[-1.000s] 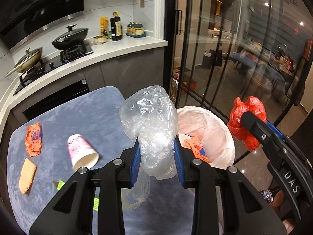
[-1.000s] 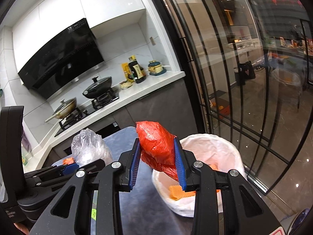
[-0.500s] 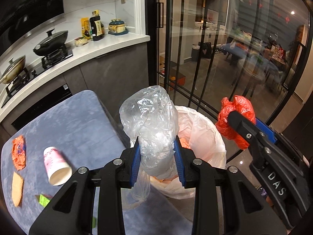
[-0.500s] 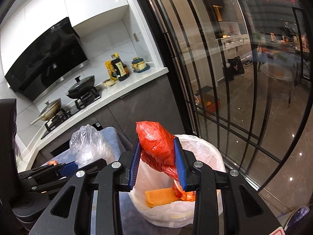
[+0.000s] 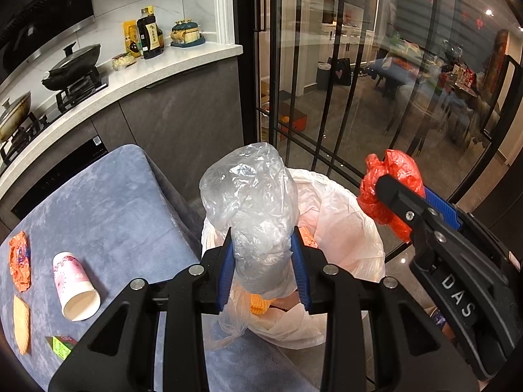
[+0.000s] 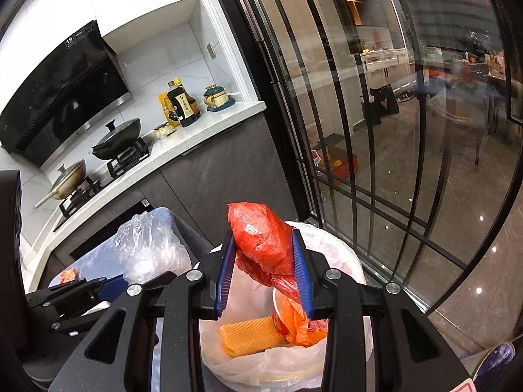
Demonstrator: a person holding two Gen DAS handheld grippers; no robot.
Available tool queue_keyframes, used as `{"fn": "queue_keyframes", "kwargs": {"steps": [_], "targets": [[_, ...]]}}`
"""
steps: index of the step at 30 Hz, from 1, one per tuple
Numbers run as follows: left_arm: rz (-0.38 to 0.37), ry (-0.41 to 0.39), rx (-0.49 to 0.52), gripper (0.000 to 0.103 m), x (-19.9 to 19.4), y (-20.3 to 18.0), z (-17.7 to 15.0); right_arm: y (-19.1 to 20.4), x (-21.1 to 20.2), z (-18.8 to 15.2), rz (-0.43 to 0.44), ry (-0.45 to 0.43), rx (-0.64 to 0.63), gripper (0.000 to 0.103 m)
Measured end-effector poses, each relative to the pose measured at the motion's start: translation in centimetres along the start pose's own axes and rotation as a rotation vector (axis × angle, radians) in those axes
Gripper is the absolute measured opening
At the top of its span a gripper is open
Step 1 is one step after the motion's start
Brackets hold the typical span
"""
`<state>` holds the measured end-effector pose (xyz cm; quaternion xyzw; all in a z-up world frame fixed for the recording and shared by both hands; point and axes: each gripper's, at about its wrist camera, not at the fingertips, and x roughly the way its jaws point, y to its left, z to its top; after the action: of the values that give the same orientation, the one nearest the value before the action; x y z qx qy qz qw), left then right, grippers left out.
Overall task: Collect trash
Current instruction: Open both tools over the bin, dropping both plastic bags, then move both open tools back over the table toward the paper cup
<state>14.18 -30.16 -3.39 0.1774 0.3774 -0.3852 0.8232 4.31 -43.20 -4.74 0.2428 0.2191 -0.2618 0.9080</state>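
Two grippers hang over one trash bin point(image 5: 346, 209), which is lined with a white bag and stands just beside the right edge of the grey-blue table point(image 5: 108, 202). The left gripper point(image 5: 263, 261) has its blue pads pressed on one crumpled clear plastic bag point(image 5: 251, 196), with the bag's tail drooping toward the bin's near rim. The right gripper point(image 6: 263, 268) has one red plastic bag point(image 6: 264, 238) between its pads; its jaws are opening, though the bag sits there yet, above the bin's mouth. Inside the bin I count one ridged yellow wafer point(image 6: 250, 334) and some orange wrapping point(image 6: 294, 321) beside it. On the table's left part four pieces lie apart: one paper cup point(image 5: 75, 285) on its side, one orange wrapper point(image 5: 20, 259), one flat wafer point(image 5: 21, 325) and one small green scrap point(image 5: 59, 349) near the front edge.
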Motion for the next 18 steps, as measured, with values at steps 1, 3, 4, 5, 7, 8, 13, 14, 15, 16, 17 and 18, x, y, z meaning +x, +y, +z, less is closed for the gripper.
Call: {"fn": "queue_keyframes", "kwargs": {"steps": [1,3,4,5,7,8,13,14,15,16,17,18], "targets": [[-0.002,0.003,-0.003,0.032,0.13,0.02,0.01,-0.03,0.18,0.06,-0.004,0.001,-0.001,0.035],[-0.001,0.008,-0.009,0.037,0.49,0.09,0.16,-0.07,0.46,0.16,-0.015,-0.003,-0.002,0.036],[-0.002,0.01,-0.012,0.045,0.52,0.05,0.17,-0.14,0.61,0.24,-0.02,-0.004,-0.003,0.038],[-0.004,0.012,-0.015,0.052,0.57,0.1,0.27,-0.17,0.7,0.34,-0.025,-0.007,-0.002,0.044],[0.002,0.003,-0.02,0.063,0.42,0.15,0.31,-0.17,0.7,0.49,-0.031,-0.018,0.001,0.052],[0.006,-0.002,-0.021,0.066,0.4,0.2,0.32,-0.17,0.63,0.55,-0.03,-0.023,0.003,0.055],[0.011,-0.012,-0.028,0.067,-0.08,0.44,0.34,0.18,0.46,0.62,-0.02,-0.029,0.003,0.055],[0.012,-0.013,-0.03,0.067,-0.12,0.53,0.31,0.16,0.5,0.61,-0.019,-0.029,0.003,0.055],[0.013,-0.013,-0.031,0.067,-0.15,0.61,0.28,0.32,0.43,0.62,-0.017,-0.029,0.0,0.055],[0.012,-0.014,-0.034,0.067,-0.21,0.73,0.27,0.48,0.33,0.61,-0.015,-0.029,-0.004,0.055],[0.013,-0.014,-0.037,0.067,-0.28,0.84,0.26,0.62,0.2,0.6,-0.012,-0.032,-0.008,0.055],[0.013,-0.014,-0.039,0.067,-0.28,1.0,0.26,0.75,0.09,0.6,-0.01,-0.034,-0.011,0.055]]}}
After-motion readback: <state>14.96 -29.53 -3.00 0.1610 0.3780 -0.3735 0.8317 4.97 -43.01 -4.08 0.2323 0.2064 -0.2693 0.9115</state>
